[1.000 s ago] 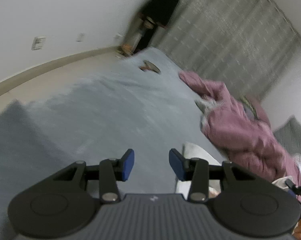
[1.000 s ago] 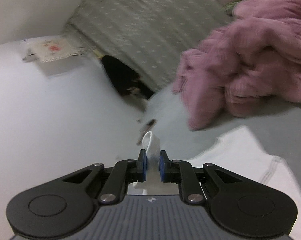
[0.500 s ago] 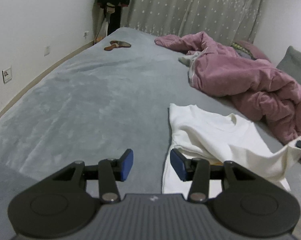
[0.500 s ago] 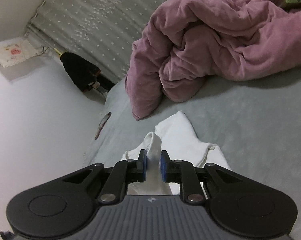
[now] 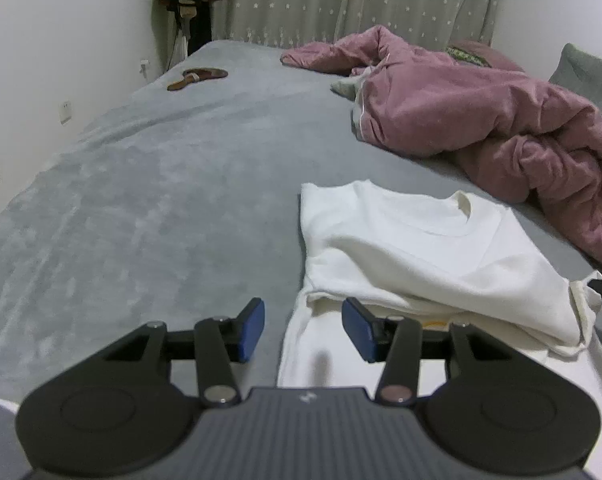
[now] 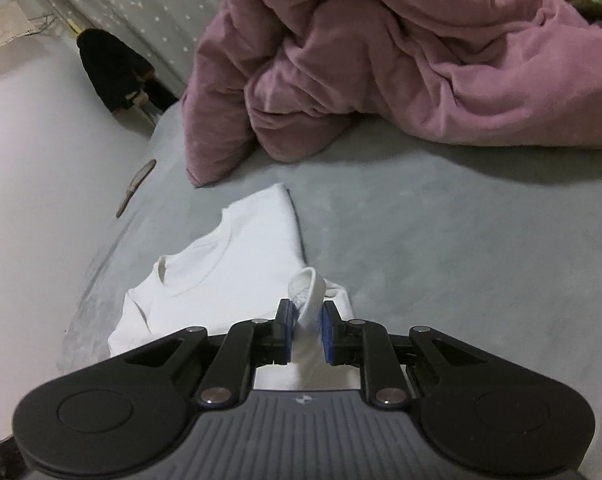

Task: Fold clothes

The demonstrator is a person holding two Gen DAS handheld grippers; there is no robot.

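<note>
A grey bed (image 5: 149, 184) held a crumpled pink duvet (image 5: 481, 120) at far right and a white sweatshirt (image 5: 401, 248) near it. The right gripper (image 6: 305, 330) pinched the sweatshirt's cuff; the left gripper (image 5: 303, 330) hovered wide open, empty.

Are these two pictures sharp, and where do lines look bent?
Left wrist view: sharp; the white wall bends by fisheye. Right wrist view: slightly soft, the crumpled pink quilt smooth; the white cotton sweatshirt looks overexposed.
</note>
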